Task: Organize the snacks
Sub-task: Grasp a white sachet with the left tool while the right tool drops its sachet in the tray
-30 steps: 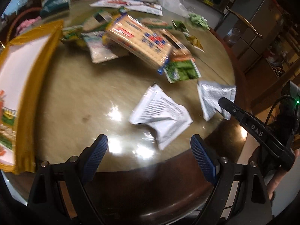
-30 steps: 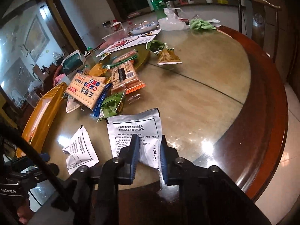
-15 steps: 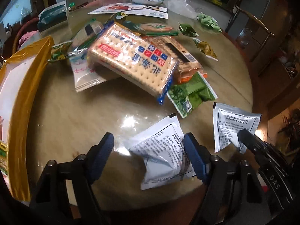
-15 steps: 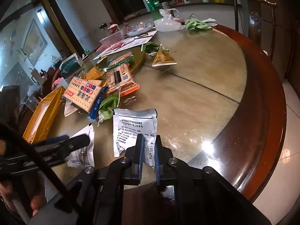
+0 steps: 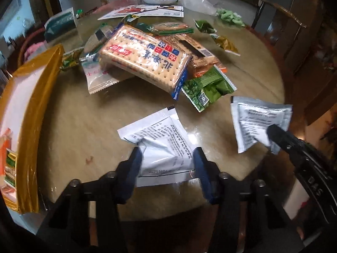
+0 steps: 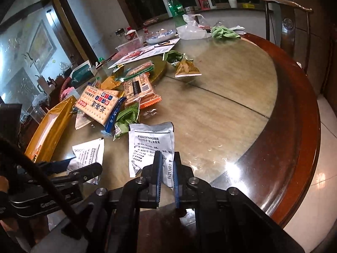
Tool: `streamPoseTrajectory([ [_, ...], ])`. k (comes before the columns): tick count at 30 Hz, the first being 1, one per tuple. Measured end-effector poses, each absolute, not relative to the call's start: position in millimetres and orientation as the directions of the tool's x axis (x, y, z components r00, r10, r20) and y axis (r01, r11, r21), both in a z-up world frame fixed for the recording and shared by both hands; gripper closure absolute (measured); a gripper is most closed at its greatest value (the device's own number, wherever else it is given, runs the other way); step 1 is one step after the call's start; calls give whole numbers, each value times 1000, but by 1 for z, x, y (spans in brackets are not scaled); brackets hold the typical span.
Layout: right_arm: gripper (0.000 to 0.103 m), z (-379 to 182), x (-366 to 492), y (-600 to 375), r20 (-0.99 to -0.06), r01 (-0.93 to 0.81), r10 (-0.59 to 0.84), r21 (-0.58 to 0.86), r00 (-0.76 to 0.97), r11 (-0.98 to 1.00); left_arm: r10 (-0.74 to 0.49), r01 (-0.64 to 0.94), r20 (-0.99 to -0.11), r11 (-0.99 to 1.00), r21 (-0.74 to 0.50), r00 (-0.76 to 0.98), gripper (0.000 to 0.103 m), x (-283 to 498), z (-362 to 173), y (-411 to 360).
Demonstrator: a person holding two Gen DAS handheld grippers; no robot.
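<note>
A: In the left view, what's happening?
B: The left gripper point(image 5: 167, 166) is closing around a white packet point(image 5: 162, 145) on the table point(image 5: 84, 126).
A: And the right view?
B: The right gripper point(image 6: 167, 168) pinches another white packet point(image 6: 151, 145). Next, I think, both lift to the yellow box point(image 6: 52, 126).

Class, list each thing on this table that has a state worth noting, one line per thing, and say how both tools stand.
left tool: closing around a white sachet
white sachet: crumpled, on table
right tool: shut on a silver sachet
silver sachet: gripped at its near edge
cracker pack: sealed, propped on the pile
green packet: sealed, lying flat
</note>
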State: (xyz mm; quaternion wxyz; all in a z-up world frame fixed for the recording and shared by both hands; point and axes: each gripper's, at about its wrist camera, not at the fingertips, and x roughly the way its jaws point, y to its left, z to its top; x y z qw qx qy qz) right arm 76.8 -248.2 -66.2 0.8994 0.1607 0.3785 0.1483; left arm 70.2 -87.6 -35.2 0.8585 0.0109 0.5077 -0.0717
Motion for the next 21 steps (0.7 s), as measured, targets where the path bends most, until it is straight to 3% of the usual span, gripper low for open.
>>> streamPoseTrajectory([
  [4, 98, -60, 72, -233, -623, -192, 385, 356, 680, 915, -176, 141, -848, 983, -121, 500, 69, 54, -24, -62],
  [14, 101, -36, 56, -193, -538, -337, 523, 410, 661, 848, -244, 77, -757, 965, -249, 606, 73, 22, 5, 0],
  [21, 101, -9, 48, -162, -485, -430, 600, 422, 637, 798, -181, -30, -705, 961, -276, 686, 73, 11, 37, 65],
])
